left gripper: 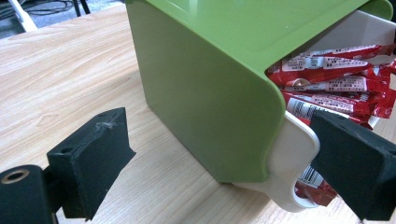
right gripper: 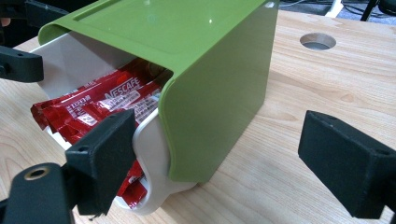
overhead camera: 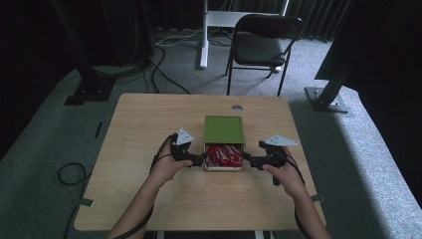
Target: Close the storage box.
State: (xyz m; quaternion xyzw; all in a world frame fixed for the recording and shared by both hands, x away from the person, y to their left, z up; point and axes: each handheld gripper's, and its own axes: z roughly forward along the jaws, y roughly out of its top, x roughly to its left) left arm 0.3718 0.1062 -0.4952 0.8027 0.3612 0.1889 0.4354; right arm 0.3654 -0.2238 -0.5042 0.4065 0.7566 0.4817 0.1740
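Note:
A green box (overhead camera: 224, 128) sits mid-table with its white drawer (overhead camera: 222, 168) pulled out toward me, full of red Nescafe sachets (overhead camera: 224, 155). My left gripper (overhead camera: 197, 160) is at the drawer's left front corner, my right gripper (overhead camera: 250, 160) at its right front corner. In the left gripper view the open left gripper (left gripper: 224, 163) straddles the corner of the green box (left gripper: 205, 84) and white drawer (left gripper: 294, 158), sachets (left gripper: 336, 84) behind one pad. In the right gripper view the open right gripper (right gripper: 224, 161) straddles the other corner of the box (right gripper: 219, 79), drawer (right gripper: 154, 154) and sachets (right gripper: 102, 102).
The wooden table (overhead camera: 149, 124) has a round cable hole (overhead camera: 237, 107) just behind the box. A black chair (overhead camera: 261, 42) stands on the carpet beyond the table. Cables (overhead camera: 69, 174) lie on the floor at left.

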